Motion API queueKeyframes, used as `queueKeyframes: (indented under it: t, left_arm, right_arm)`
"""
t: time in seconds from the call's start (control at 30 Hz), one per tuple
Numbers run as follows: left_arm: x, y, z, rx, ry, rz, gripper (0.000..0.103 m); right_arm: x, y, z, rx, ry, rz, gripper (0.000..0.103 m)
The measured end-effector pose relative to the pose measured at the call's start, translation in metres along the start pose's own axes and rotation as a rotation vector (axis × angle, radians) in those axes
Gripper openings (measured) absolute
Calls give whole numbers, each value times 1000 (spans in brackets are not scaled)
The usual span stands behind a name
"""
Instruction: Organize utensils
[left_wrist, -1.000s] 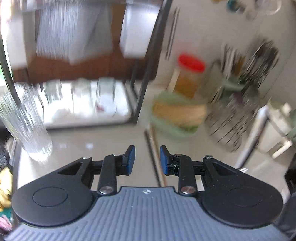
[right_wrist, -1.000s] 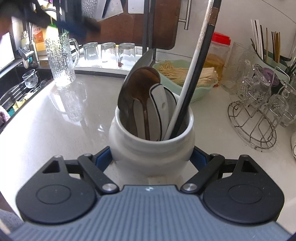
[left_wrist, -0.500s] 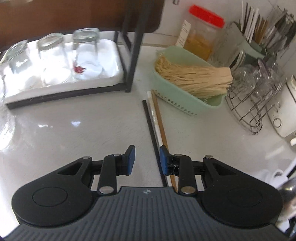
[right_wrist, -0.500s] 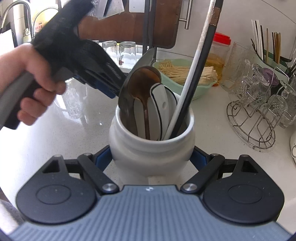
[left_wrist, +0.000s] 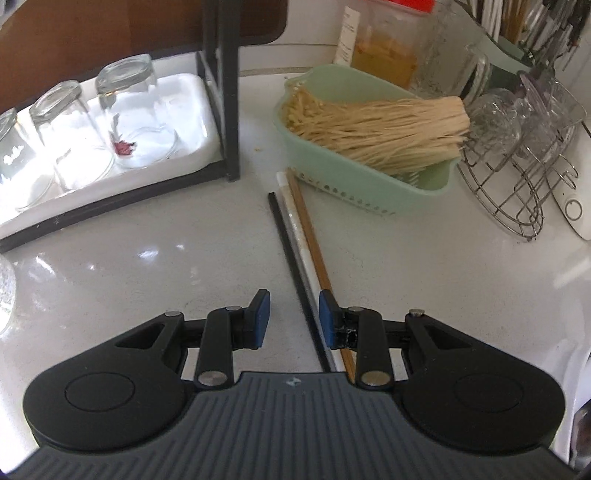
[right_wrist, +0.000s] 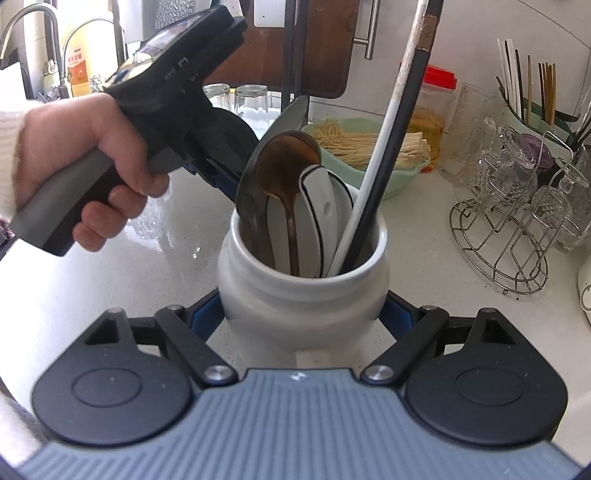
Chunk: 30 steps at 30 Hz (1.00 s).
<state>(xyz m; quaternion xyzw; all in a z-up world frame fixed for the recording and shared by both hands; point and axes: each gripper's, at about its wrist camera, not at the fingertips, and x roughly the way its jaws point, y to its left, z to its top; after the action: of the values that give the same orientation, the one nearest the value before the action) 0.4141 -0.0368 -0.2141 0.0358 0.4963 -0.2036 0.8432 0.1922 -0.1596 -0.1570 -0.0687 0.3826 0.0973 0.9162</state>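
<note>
Only unreadable print on the orange-labelled bottle (right_wrist: 78, 70); right hand-held gripper (right_wrist: 304, 317) clamped on white crock (right_wrist: 303, 295), left hand-held gripper (left_wrist: 294, 319) apart.

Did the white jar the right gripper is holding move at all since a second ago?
No. The white jar sits in the same spot against the wire glass rack and green basket, with the right gripper clamped on it as before.

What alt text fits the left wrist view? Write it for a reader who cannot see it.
The open left tool hovers over three long chopsticks, black, white and brown, lying side by side on the pale grey counter. Behind them a mint-green plastic basket holds dry noodles. Left of it, upturned clear glasses stand on a white tray.
</note>
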Motion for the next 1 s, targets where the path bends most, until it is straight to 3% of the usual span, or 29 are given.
queueKeyframes:
  t: [0.2,0.33,0.63,1.0]
  left_arm:
    - [4,-9,2,43,20,69,29]
    - [2,-9,0,54,22,91,14]
    - [-7,-8,-13,38,26,105,12]
    - [-44,1,-64,17,94,69,12]
  right_arm:
    - [0,-1,0,-3,-4,3,91]
    - [0,-2,-1,-1,-8,3,91]
    - [-1,-2,-1,-1,-12,4,91]
    - [-1,-2,0,-4,-7,7,91]
